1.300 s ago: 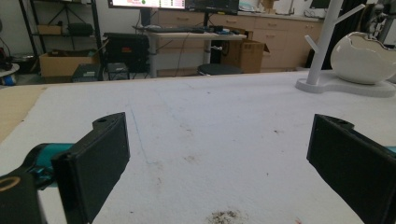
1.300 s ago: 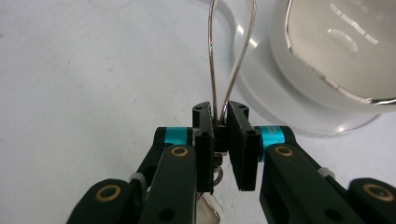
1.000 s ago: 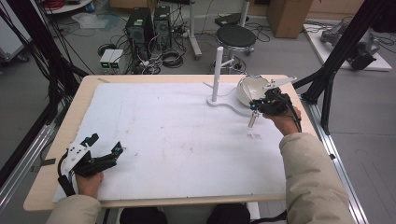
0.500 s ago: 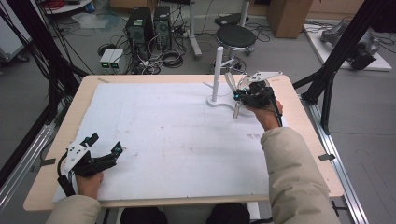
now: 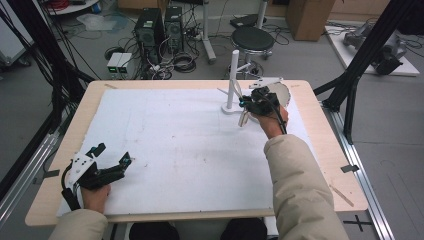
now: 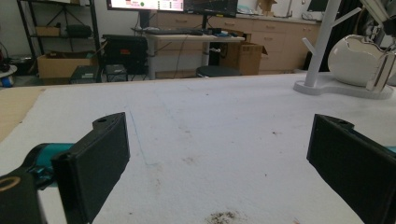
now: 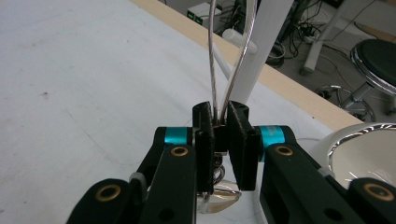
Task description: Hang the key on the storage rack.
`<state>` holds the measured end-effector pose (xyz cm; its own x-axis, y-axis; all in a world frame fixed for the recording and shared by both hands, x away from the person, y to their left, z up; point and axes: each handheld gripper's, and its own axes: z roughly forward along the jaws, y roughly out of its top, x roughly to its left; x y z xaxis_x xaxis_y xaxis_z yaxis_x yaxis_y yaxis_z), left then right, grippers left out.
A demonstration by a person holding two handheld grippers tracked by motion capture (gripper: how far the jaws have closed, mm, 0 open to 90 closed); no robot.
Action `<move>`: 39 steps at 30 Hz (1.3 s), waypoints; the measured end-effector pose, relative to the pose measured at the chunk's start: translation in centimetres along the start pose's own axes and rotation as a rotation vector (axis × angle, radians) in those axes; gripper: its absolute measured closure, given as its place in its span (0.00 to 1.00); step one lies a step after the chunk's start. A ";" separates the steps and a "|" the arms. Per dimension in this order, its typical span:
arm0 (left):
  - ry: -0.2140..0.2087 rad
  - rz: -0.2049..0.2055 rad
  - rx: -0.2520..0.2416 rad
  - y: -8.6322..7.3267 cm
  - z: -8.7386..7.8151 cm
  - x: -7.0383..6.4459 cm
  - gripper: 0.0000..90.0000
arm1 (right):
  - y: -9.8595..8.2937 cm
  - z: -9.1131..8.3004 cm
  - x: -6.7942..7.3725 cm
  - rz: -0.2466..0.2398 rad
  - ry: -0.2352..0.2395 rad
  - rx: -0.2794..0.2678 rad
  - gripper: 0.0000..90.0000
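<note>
A white stand (image 5: pixel 233 75) with short side pegs rises from a flat base at the table's far right, its post also seen close up (image 7: pixel 271 37). My right gripper (image 5: pixel 245 103) hovers just right of the post, shut on a thin silver loop (image 7: pixel 229 60) whose two wires rise from between the jaws (image 7: pixel 220 114). A shiny end of the loop (image 5: pixel 243 119) hangs below the gripper. My left gripper (image 5: pixel 112 154) rests open at the near left of the white mat, nothing between its jaws (image 6: pixel 215 154).
A round glossy white bowl (image 5: pixel 281 93) sits on the stand's base behind my right hand, also seen far off (image 6: pixel 355 60). The white mat (image 5: pixel 175 140) covers most of the wooden table (image 5: pixel 330 150). A stool and computer cases stand on the floor beyond the far edge.
My right gripper has carried the silver loop leftward from in front of the bowl to beside the stand's post. The left gripper has not moved.
</note>
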<state>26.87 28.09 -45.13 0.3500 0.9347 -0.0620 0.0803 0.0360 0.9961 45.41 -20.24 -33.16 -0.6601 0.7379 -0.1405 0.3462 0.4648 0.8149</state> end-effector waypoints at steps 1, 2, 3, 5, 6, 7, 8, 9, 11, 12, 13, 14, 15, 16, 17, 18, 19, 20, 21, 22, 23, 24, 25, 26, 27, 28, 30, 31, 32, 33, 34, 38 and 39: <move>-0.001 -0.001 -0.001 0.0 0.0 0.0 0.07 | 0.0 0.2 0.0 0.000 -0.005 -0.001 0.91; 0.000 -0.001 -0.001 0.0 0.0 0.0 0.07 | 0.0 0.2 0.0 0.000 -0.005 -0.001 0.91; 0.000 0.000 0.000 0.0 0.0 0.0 0.07 | 0.0 0.4 0.0 0.008 0.000 0.000 0.91; -0.002 -0.001 0.001 0.0 0.0 0.0 0.07 | 0.0 0.7 0.1 0.015 -0.011 0.006 0.91; -0.002 0.000 0.002 0.0 0.0 0.0 0.07 | 0.0 0.8 0.0 0.016 -0.010 0.011 0.91; -0.002 0.001 0.004 0.0 0.0 0.0 0.07 | 0.0 0.9 0.0 0.016 -0.017 0.013 0.91; -0.002 -0.002 0.003 0.0 0.0 0.0 0.07 | -0.1 1.0 0.0 0.018 -0.019 0.015 0.91; -0.002 -0.003 0.004 0.0 0.0 0.0 0.07 | -0.1 1.1 0.1 0.018 -0.019 0.018 0.91; -0.002 -0.004 0.004 0.0 0.0 0.1 0.07 | -0.1 1.4 0.2 0.008 -0.035 0.024 0.91; -0.002 -0.003 0.004 0.0 0.0 0.1 0.07 | -0.1 1.7 0.2 0.017 -0.045 0.034 0.91; -0.002 -0.003 0.003 0.0 0.0 0.0 0.07 | -0.2 1.8 0.2 0.019 -0.055 0.039 0.91; -0.002 -0.003 0.003 0.0 0.0 0.0 0.07 | -0.2 1.8 0.2 0.019 -0.055 0.039 0.91; -0.002 -0.003 0.004 0.0 0.0 0.0 0.07 | -0.3 2.1 0.1 0.038 -0.059 0.050 0.91; -0.002 -0.004 0.004 0.0 0.0 0.0 0.07 | -0.3 2.1 0.1 0.038 -0.059 0.050 0.91; -0.003 -0.003 0.004 0.0 0.0 0.1 0.07 | -0.4 2.5 0.2 0.045 -0.064 0.052 0.91; -0.003 -0.004 0.005 0.0 0.0 0.1 0.07 | -0.4 2.5 0.2 0.045 -0.064 0.052 0.91; -0.003 -0.004 0.005 0.0 0.0 0.1 0.07 | -0.4 2.7 0.2 0.038 -0.062 0.050 0.91; -0.003 -0.004 0.005 0.0 0.0 0.1 0.07 | -0.4 2.8 0.2 0.042 -0.066 0.056 0.91; -0.003 -0.004 0.004 0.0 0.0 0.1 0.07 | -0.4 2.9 0.2 0.042 -0.068 0.054 0.91; -0.003 -0.005 0.005 0.0 0.0 0.1 0.07 | -0.5 3.1 0.2 0.049 -0.067 0.056 0.91; -0.002 -0.007 0.003 0.0 0.0 0.1 0.07 | -0.5 3.2 0.2 0.051 -0.072 0.058 0.91; -0.002 -0.008 0.004 0.0 0.0 0.1 0.07 | -0.5 3.3 0.2 0.058 -0.072 0.061 0.91; -0.001 -0.010 0.004 0.0 0.0 0.1 0.07 | -0.6 3.4 0.2 0.061 -0.070 0.057 0.91; -0.002 -0.011 0.005 0.0 0.0 0.1 0.07 | -0.6 3.5 0.1 0.066 -0.072 0.058 0.91; -0.002 -0.012 0.005 0.0 0.0 0.1 0.07 | -0.7 3.5 0.1 0.067 -0.074 0.061 0.91; -0.002 -0.012 0.005 0.0 0.0 0.2 0.07 | -0.7 3.6 0.1 0.070 -0.079 0.061 0.91; -0.003 -0.013 0.003 0.0 0.0 0.1 0.07 | -0.7 3.7 0.1 0.070 -0.081 0.067 0.91; -0.004 -0.009 0.006 0.0 0.0 0.2 0.07 | -0.8 3.8 0.1 0.076 -0.084 0.072 0.91; -0.004 -0.009 0.006 0.0 0.0 0.2 0.07 | -0.8 3.8 0.1 0.076 -0.082 0.074 0.91; -0.005 -0.009 0.005 0.0 0.0 0.1 0.07 | -0.9 3.9 0.0 0.079 -0.087 0.078 0.91; -0.003 -0.010 0.000 0.0 0.0 0.1 0.07 | -0.9 3.9 0.0 0.079 -0.087 0.078 0.91; -0.006 -0.012 -0.001 0.0 -0.1 0.2 0.07 | -0.9 4.4 0.2 0.088 -0.092 0.087 0.91; -0.007 -0.012 -0.002 0.0 -0.1 0.2 0.07 | -1.0 4.4 0.2 0.089 -0.092 0.088 0.91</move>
<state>26.86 28.26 -45.13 0.3552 0.9318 -0.0746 0.0823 0.0483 0.9954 47.92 -18.40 -36.48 -0.5613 0.8182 -0.1241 0.4603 0.4333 0.7749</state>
